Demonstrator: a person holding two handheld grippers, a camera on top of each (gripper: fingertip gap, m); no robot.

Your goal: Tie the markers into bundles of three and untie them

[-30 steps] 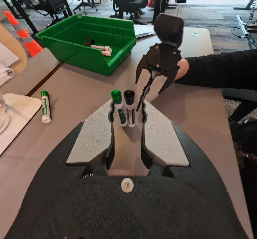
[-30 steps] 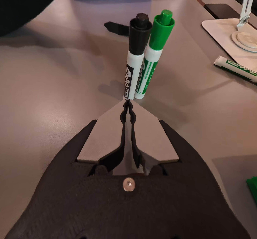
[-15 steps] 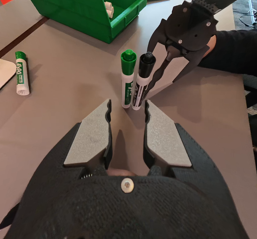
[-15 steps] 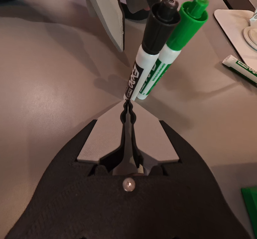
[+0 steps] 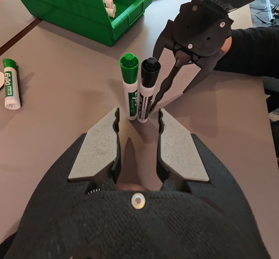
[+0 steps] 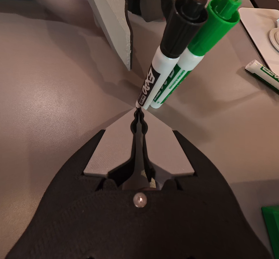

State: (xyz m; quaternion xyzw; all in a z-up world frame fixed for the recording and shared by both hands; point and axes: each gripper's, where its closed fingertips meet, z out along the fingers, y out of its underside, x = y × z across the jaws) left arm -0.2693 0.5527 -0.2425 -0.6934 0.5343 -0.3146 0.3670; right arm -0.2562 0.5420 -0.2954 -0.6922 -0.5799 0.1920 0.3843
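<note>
Green-capped and black-capped white plastic markers (image 5: 131, 85) (image 5: 147, 90) stand upright side by side on the grey worktop (image 5: 60, 116); the right tool (image 6: 138, 109), jaws shut on nothing, props its tips against the black one's base, probably steadying the pair. The left tool (image 5: 138, 112) waits wide open and empty just short of them, seemingly ready to gather both. Another green marker (image 5: 10, 84) lies apart, and the green plastic bin (image 5: 84, 14) contains more markers (image 5: 109, 7).

Grey table (image 5: 60, 85): markers (image 5: 136, 88), green bin (image 5: 93, 10).
</note>
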